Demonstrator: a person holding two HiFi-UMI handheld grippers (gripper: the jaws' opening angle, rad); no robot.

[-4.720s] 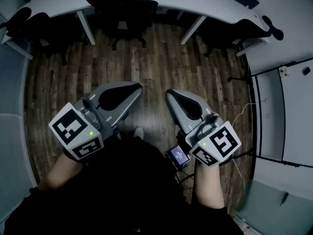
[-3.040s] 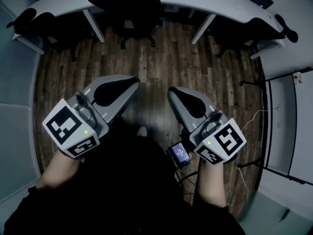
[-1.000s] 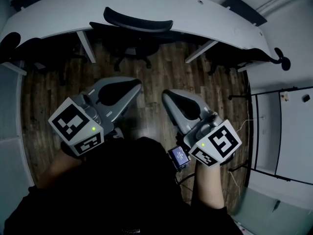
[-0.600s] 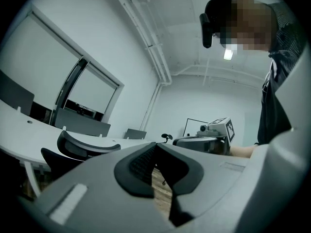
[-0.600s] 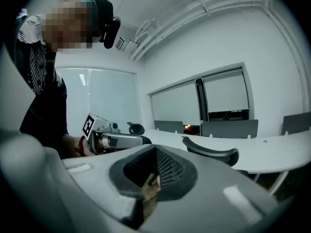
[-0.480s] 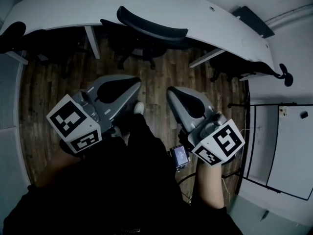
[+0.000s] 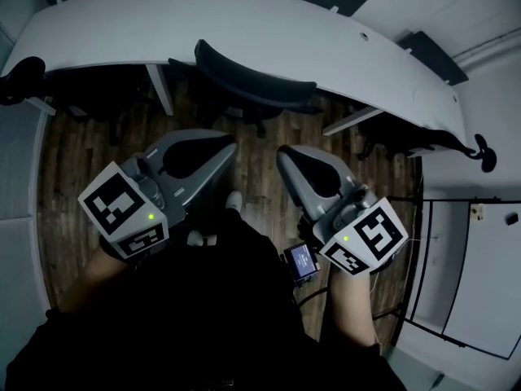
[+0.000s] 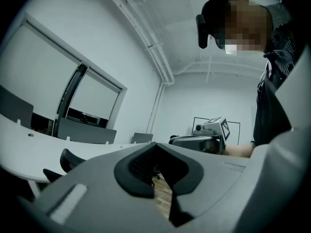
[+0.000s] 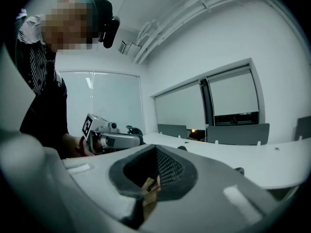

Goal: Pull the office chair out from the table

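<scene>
The office chair (image 7: 252, 84) is located straight ahead, tucked under the tabletop (image 7: 244, 27), with its backrest lying crosswise. The left gripper (image 7: 229, 145) and right gripper (image 7: 282, 153) are held short of the chair, about equally near, with fingers pressed together and empty.

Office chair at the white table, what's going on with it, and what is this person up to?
A person stands facing the curved white table with a gripper in each hand. The left gripper and the right gripper are side by side above the wooden floor, each with its jaws shut on nothing. The black office chair sits tucked under the table's edge. Neither gripper touches it, so the pull has not yet begun.
</scene>
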